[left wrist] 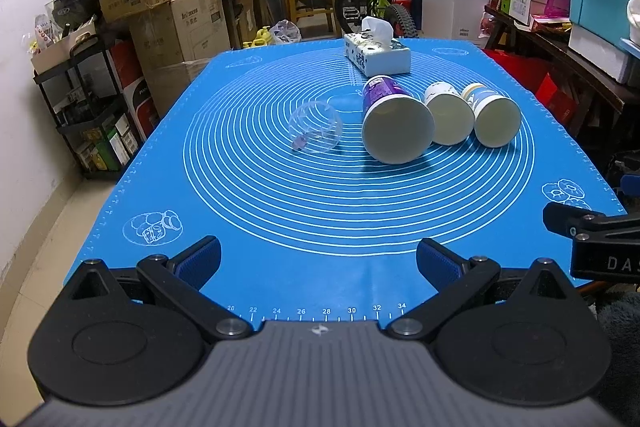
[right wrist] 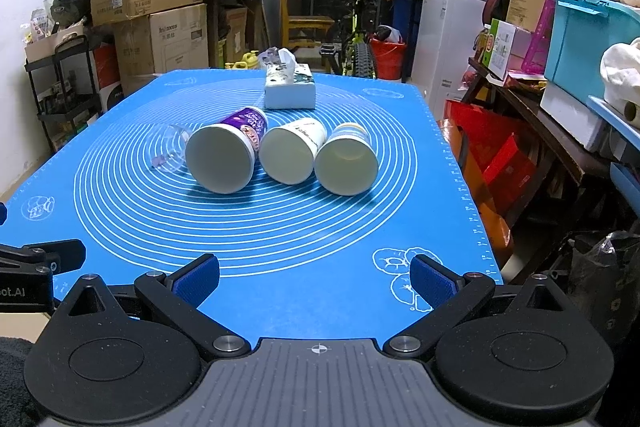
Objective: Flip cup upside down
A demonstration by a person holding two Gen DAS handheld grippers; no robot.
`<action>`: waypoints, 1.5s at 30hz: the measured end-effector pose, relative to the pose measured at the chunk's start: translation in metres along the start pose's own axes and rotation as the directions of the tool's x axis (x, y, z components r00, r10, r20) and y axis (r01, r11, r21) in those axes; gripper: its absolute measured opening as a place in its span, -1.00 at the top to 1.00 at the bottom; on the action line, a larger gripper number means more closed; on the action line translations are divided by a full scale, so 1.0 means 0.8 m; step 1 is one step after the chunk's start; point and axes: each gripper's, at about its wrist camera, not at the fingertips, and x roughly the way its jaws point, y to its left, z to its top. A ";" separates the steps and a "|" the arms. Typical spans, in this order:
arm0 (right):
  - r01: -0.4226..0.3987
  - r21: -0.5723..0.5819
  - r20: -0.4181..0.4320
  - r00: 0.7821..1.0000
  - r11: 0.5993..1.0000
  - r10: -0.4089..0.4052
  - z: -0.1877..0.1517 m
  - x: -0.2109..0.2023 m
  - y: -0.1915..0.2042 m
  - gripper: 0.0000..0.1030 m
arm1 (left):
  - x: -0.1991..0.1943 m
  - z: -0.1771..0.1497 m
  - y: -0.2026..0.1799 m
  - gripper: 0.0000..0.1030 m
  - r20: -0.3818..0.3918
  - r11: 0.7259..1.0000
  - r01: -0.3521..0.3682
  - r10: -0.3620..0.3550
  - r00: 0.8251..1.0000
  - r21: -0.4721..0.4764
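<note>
The blue mat (left wrist: pixel 280 227) covers my worktop; a tissue box (left wrist: pixel 378 53) sits at its far end; four cups lie on their sides mid-mat, mouths toward me, ready for gripping: purple cup (left wrist: pixel 394 119), white cup (left wrist: pixel 448 113), striped cup (left wrist: pixel 492 115), clear cup (left wrist: pixel 316 127); my left gripper (left wrist: pixel 318 261) and right gripper (right wrist: pixel 314 279) hover spread wide, holding nothing.

Both wrist views face forward from the near edge, sharing the mat (left wrist: pixel 280 227).
</note>
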 end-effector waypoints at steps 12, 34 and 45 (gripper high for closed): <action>-0.002 -0.012 0.013 1.000 1.000 0.002 0.009 0.012 0.001 -0.95 | 0.011 0.007 0.009 -0.99 0.001 1.000 -0.004 0.004 1.000 -0.025; 0.045 0.025 0.020 0.999 0.999 -0.045 0.056 0.096 -0.032 -0.95 | 0.164 0.110 0.036 -0.99 0.028 0.999 -0.027 0.028 0.999 -0.041; 0.058 0.053 -0.018 0.998 0.997 -0.057 0.059 0.137 -0.046 -0.95 | 0.228 0.127 0.036 -0.98 -0.030 0.999 0.009 -0.010 1.000 -0.046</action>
